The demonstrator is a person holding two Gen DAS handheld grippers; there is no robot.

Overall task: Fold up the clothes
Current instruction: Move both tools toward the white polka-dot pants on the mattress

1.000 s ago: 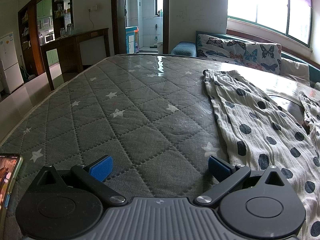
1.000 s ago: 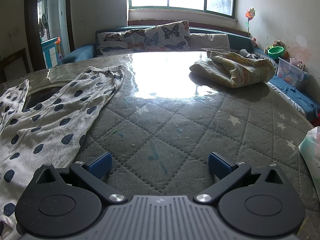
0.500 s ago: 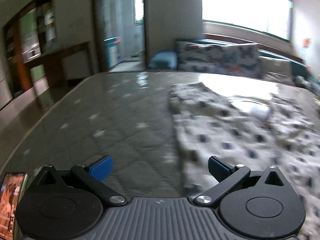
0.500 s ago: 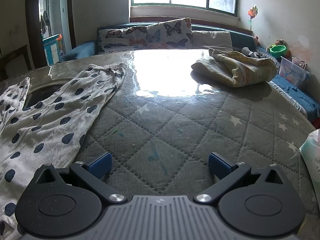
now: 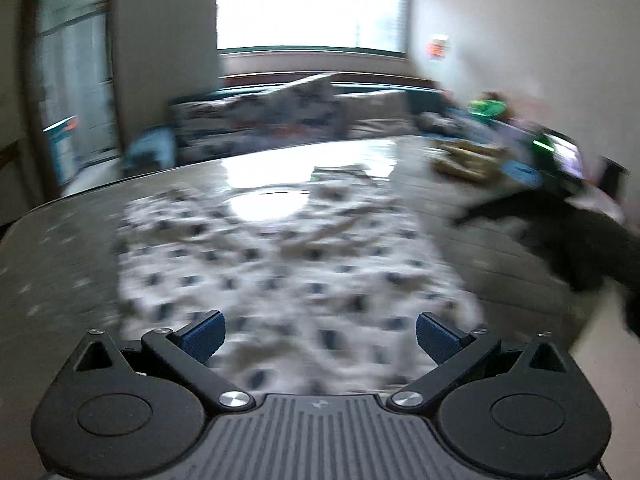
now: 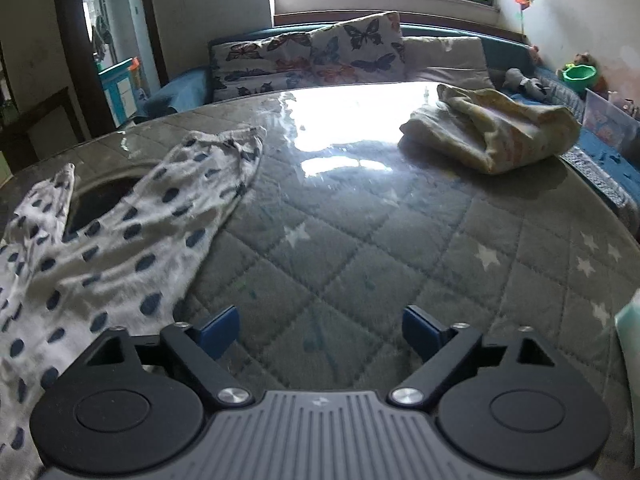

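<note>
Folding has not begun, I'd say: the white dark-dotted cotton garment (image 5: 280,264) lies flat on the grey quilted mattress (image 6: 360,248), just ahead of the spread left tool (image 5: 318,330). It sits off to the left of the right tool (image 6: 320,330), likewise spread and empty. Next, each must close on an edge.

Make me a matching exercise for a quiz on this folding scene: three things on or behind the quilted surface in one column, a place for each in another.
Things:
1. white garment with dark blue polka dots
2. bundled yellowish cloth
3. butterfly-print cushion

Places, in the right wrist view:
A. far right of the grey star-quilted surface
B. behind that surface, under the window
C. spread flat on the left

Pairs: 1-C, 2-A, 3-B
</note>
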